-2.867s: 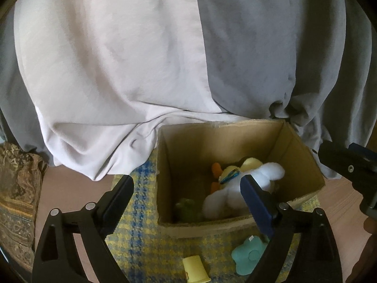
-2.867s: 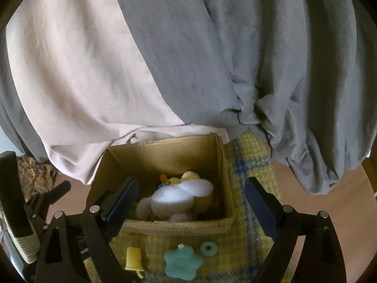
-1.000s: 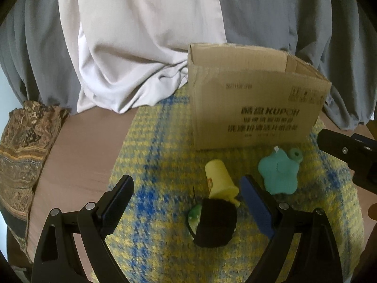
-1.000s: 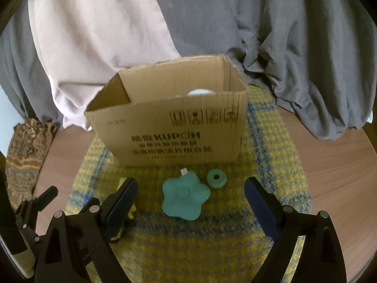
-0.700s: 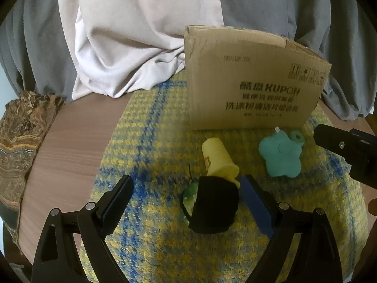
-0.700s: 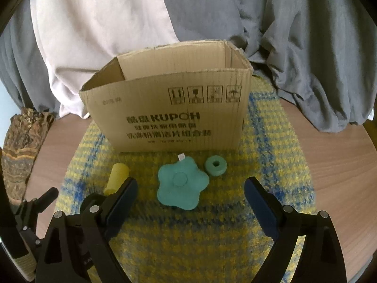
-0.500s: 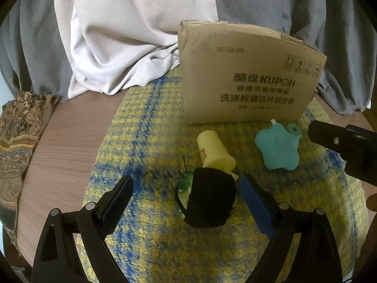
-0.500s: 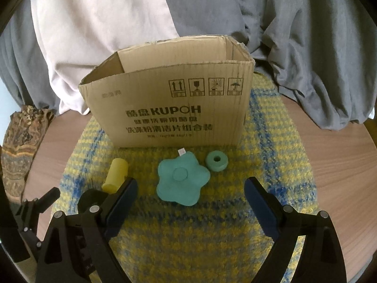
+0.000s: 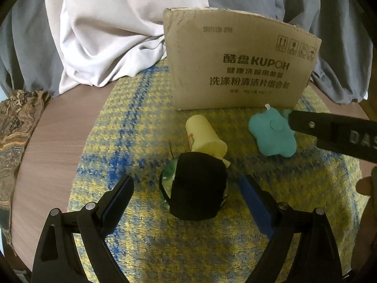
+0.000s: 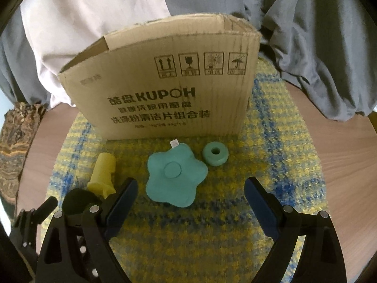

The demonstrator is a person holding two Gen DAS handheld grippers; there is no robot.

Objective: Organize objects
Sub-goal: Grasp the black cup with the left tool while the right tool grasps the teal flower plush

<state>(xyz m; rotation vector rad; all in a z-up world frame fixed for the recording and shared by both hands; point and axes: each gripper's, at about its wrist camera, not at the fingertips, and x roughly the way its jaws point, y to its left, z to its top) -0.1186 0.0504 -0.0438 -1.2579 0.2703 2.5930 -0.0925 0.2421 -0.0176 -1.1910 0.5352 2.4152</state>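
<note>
A cardboard box printed KUPOH stands on a yellow and blue woven mat; it also shows in the right wrist view. In front of it lie a yellow cup-shaped toy on its side, a black and green round object, a teal flower-shaped toy and a small teal ring. My left gripper is open, its fingers on either side of the black object. My right gripper is open and empty, just in front of the teal flower.
The mat lies on a round wooden table. Grey and white draped cloth hangs behind the box. A patterned brown fabric lies at the table's left edge. The right gripper's arm crosses the left wrist view.
Both grippers came down from above the box to mat level in front of it. The left gripper moved in around the black object; the right one neared the teal flower.
</note>
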